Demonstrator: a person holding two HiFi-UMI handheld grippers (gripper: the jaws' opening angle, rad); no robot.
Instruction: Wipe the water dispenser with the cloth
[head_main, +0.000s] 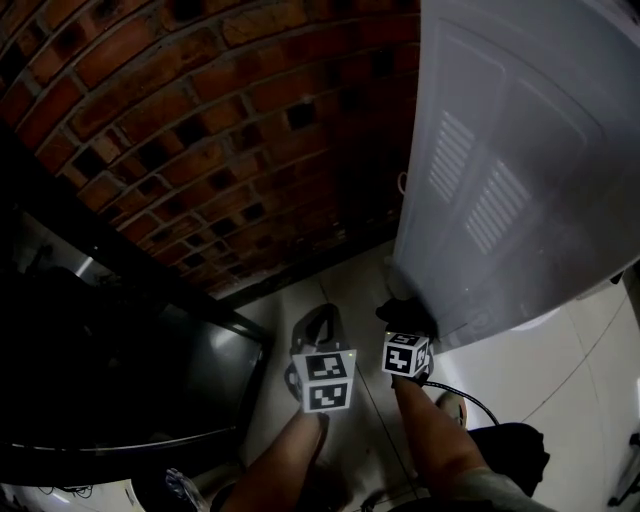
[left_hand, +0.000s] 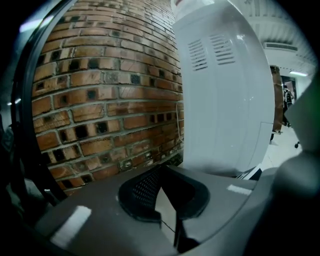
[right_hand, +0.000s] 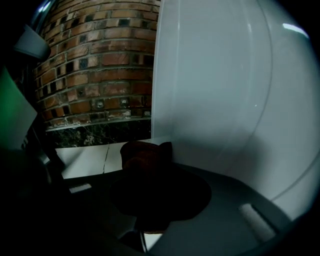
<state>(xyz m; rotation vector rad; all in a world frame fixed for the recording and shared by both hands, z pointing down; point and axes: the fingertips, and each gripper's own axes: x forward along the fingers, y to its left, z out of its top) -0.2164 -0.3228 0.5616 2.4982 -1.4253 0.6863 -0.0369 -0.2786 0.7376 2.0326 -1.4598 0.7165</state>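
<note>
The white water dispenser (head_main: 520, 150) stands at the right against the brick wall, its vented side panel (left_hand: 225, 100) facing me. My right gripper (head_main: 408, 322) is shut on a dark reddish-brown cloth (right_hand: 145, 155), held low beside the dispenser's bottom edge (right_hand: 225, 100). The cloth (head_main: 395, 312) looks to be close against the white panel; I cannot tell whether it touches. My left gripper (head_main: 322, 320) hangs just left of it over the floor. Its jaws meet at the tips with nothing between them (left_hand: 161, 170).
A brick wall (head_main: 200, 120) runs behind the dispenser. A large glossy black unit (head_main: 120, 370) fills the left. Pale floor tiles (head_main: 560, 350) lie to the right, with a black cable (head_main: 470, 395) and a dark bag (head_main: 515, 450) near my legs.
</note>
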